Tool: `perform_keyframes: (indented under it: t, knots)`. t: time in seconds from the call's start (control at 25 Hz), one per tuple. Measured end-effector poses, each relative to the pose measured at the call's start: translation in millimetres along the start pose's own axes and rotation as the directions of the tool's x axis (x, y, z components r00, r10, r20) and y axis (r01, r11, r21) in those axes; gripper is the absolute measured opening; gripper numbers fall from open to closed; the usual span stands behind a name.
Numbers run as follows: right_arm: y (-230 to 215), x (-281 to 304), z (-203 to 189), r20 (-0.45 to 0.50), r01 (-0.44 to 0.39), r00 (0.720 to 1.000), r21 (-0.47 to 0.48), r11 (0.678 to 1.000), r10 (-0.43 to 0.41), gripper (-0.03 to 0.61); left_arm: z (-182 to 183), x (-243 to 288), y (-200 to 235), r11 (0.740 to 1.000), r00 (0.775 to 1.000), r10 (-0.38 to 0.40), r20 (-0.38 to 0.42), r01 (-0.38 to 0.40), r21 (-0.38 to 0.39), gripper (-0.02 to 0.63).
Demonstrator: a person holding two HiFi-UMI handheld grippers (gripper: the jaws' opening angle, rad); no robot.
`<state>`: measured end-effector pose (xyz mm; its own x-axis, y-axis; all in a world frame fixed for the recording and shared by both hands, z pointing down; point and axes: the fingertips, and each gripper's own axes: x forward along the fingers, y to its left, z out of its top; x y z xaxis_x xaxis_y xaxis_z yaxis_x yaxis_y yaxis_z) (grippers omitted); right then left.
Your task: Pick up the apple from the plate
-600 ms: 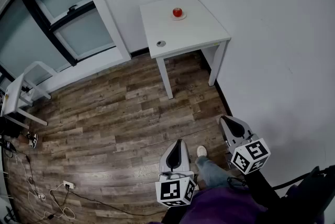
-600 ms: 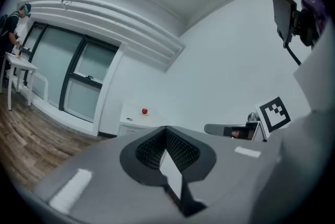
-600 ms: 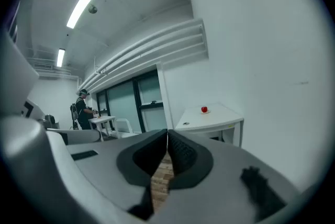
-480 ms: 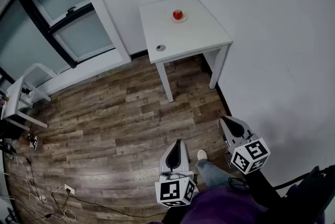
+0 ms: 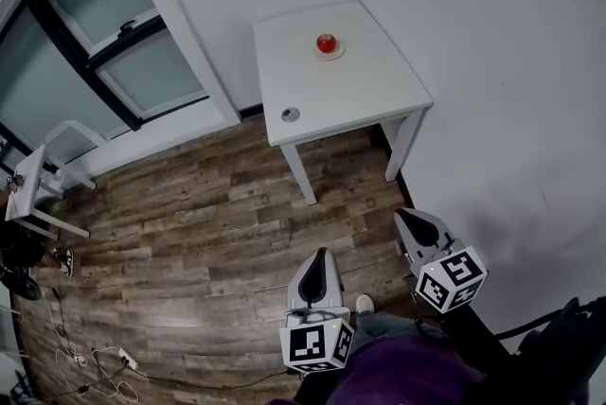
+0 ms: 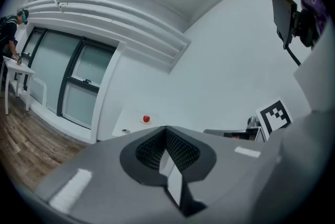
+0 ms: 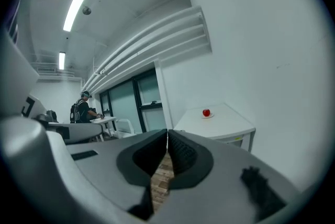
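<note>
Head view: my left gripper (image 5: pixel 323 256) and right gripper (image 5: pixel 405 217) were closed, empty; open floor (image 5: pixel 208 204) lay before the table (image 5: pixel 360 100) edge, apple (image 5: pixel 326 43) upper centre.

One red round apple (image 5: pixel 326 43) lies on one small pale round plate (image 5: pixel 334 54). One white square surface (image 5: pixel 369 91) carries both, together with one small grey round object (image 5: pixel 291 114). There are two hand-held grippers, the left hand-held gripper (image 5: pixel 323 254) and the right hand-held gripper (image 5: pixel 401 213). Each bears one black-and-white marker cube (image 5: pixel 317 346), two cubes in all. One smaller white table (image 5: pixel 26 176) stands at the far left, and one person (image 7: pixel 80 108) is in the distance.
</note>
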<state>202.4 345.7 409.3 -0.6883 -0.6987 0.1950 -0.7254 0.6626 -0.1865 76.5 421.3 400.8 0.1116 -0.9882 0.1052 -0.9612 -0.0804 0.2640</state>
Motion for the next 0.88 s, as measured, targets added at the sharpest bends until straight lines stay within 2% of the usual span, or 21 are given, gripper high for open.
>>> perform_keyframes:
  t: [0.48,0.88]
  knots:
    - [-42.1,66.4,12.4,-0.012,0.007,1.0,0.017,1.0,-0.007,0.012,14.5,79.5,28.8,1.0,1.0,0.01,-0.008,-0.01,0.001,0.008]
    - [-70.6,181.9,47.7,0.008,0.036,0.999,0.025,0.999,-0.037,0.012,53.0,185.5,91.1,0.999,0.999,-0.046,0.01,0.046,0.01,0.008]
